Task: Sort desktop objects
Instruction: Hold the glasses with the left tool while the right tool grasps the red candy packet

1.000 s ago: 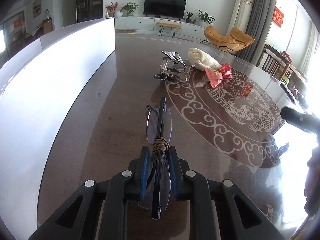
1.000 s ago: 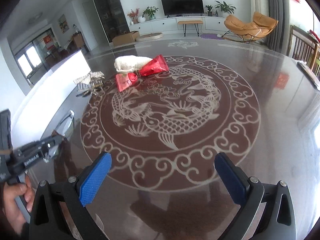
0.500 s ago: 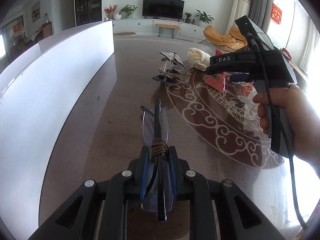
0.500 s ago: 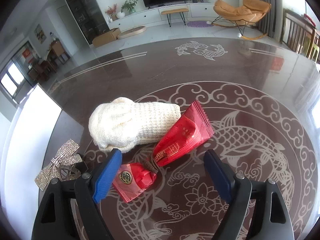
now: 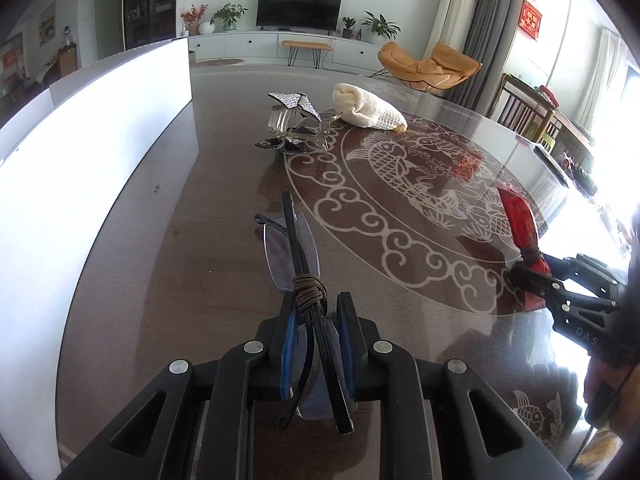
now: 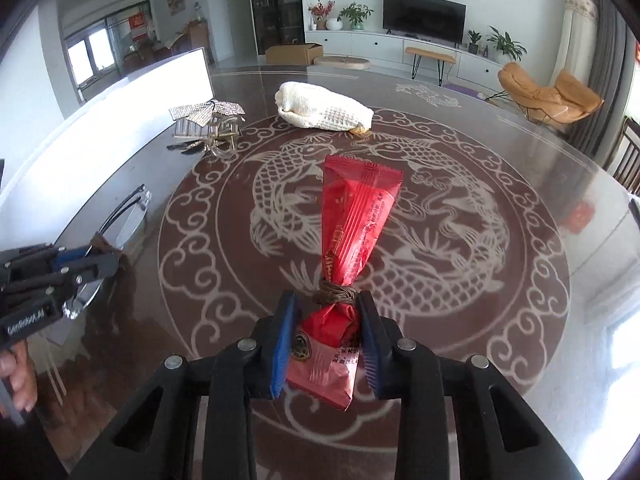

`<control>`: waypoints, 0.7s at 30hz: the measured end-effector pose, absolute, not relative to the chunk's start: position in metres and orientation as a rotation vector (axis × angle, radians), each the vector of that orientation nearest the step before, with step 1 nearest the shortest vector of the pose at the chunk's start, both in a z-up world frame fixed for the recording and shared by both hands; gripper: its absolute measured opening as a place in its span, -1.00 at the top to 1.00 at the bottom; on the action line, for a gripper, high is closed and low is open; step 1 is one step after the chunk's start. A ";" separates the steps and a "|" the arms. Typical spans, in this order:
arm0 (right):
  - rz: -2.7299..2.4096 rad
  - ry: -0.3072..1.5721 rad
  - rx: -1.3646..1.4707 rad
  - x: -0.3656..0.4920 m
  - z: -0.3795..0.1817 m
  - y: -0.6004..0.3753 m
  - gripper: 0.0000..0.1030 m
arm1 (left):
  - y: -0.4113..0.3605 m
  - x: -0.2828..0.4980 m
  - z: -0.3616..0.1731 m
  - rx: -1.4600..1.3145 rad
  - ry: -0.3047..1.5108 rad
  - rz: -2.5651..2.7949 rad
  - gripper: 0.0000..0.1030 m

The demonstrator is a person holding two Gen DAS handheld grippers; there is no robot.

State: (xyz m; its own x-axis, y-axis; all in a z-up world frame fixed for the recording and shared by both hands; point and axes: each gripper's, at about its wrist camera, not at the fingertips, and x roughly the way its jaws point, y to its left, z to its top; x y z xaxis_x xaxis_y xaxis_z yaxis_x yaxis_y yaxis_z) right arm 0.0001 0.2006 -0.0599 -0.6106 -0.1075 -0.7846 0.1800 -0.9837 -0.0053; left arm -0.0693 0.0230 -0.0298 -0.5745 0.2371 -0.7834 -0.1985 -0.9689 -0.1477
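My left gripper (image 5: 316,308) is shut on folded eyeglasses (image 5: 290,248) bound with a brown cord, held low over the dark table. My right gripper (image 6: 326,312) is shut on a red snack packet (image 6: 352,220) tied with brown cord, lifted above the fish pattern. The packet also shows in the left wrist view (image 5: 520,220), at the right. The left gripper (image 6: 86,262) with the glasses (image 6: 128,210) shows at the left of the right wrist view. A cream knitted roll (image 6: 324,110) and a sparkly hair clip (image 6: 208,118) lie farther back on the table.
A white board (image 5: 80,152) stands along the table's left side. The round table (image 6: 520,160) has a pale fish and cloud inlay. A rocking chair (image 5: 428,66) and wooden chairs stand beyond the far and right edges.
My right gripper has closed on the red packet, lifted it away from the knitted roll and drawn back toward the near side. My left gripper still holds the glasses in place.
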 end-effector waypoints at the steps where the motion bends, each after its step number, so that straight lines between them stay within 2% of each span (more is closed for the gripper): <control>1: -2.697 0.132 1.295 0.012 -0.060 0.206 0.02 | 0.021 -0.070 -0.030 -1.301 -0.096 2.579 0.54; 2: -2.711 0.139 1.310 0.020 -0.061 0.210 -0.24 | 0.019 -0.071 -0.029 -1.301 -0.125 2.570 0.44; 3: -2.726 0.142 1.334 0.024 -0.062 0.213 -0.72 | 0.018 -0.071 -0.029 -1.299 -0.141 2.572 0.10; 4: -2.738 0.130 1.343 0.026 -0.061 0.218 -0.83 | 0.017 -0.070 -0.028 -1.298 -0.136 2.586 -0.25; 6: -2.735 0.101 1.353 0.026 -0.059 0.224 -0.83 | 0.017 -0.067 -0.025 -1.277 -0.094 2.625 -0.36; 9: -2.721 0.061 1.377 0.025 -0.061 0.226 -0.88 | 0.018 -0.069 -0.027 -1.290 -0.059 2.632 -0.36; 11: -2.715 0.075 1.397 0.025 -0.063 0.225 -0.99 | 0.019 -0.071 -0.030 -1.313 -0.035 2.627 -0.36; 15: -2.714 0.072 1.396 0.027 -0.063 0.226 -1.00 | 0.023 -0.072 -0.032 -1.313 0.028 2.650 -0.36; 16: -2.714 0.072 1.396 0.026 -0.063 0.225 -1.00 | 0.022 -0.073 -0.032 -1.309 0.023 2.650 -0.29; 17: -2.714 0.072 1.397 0.026 -0.063 0.225 -1.00 | 0.021 -0.073 -0.032 -1.295 0.014 2.650 -0.12; 18: -2.710 0.076 1.402 0.025 -0.063 0.225 -1.00 | 0.019 -0.074 -0.031 -1.283 0.003 2.638 0.50; 19: -2.702 0.076 1.410 0.023 -0.063 0.225 -1.00 | 0.018 -0.075 -0.031 -1.280 -0.015 2.618 0.80; 21: -2.669 0.094 1.432 0.014 -0.062 0.224 -1.00 | 0.018 -0.074 -0.028 -1.252 -0.017 2.631 0.80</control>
State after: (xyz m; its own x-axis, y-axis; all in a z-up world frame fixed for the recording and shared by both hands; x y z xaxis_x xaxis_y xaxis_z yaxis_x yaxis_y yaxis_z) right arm 0.0137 0.2245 -0.0624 -0.5485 -0.0689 -0.8333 0.1273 -0.9919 -0.0017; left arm -0.0738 0.0181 -0.0280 -0.6096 0.2088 -0.7647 -0.1989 -0.9741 -0.1073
